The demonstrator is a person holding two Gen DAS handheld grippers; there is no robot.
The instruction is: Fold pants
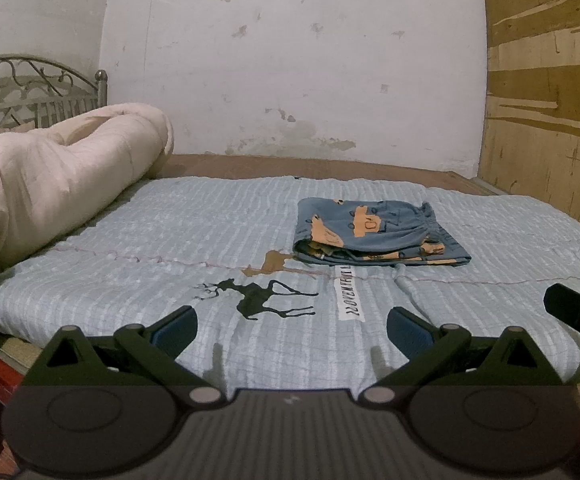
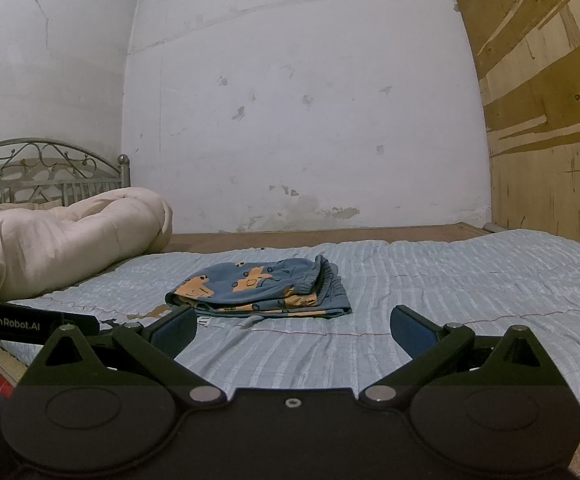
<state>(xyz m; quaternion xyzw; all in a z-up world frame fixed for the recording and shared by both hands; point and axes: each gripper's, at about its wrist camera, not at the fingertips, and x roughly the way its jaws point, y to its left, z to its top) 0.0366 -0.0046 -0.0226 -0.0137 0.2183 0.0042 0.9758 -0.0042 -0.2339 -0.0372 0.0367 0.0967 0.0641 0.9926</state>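
Both tools hover level over the bed's near edge; left hand-held gripper and right hand-held gripper gape wide, holding nothing; only the left view shows a deer print; the pants, blue with orange pattern, lie folded mid-bed.

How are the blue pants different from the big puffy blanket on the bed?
The pants are blue with orange pictures; the blanket is plain cream. The pants are small and thin; the blanket is big and puffy. The pants lie folded in a flat, neat stack; the blanket is bunched in a loose roll by the headboard. Both are soft cloth resting on the same bed cover, and neither gripper touches them.
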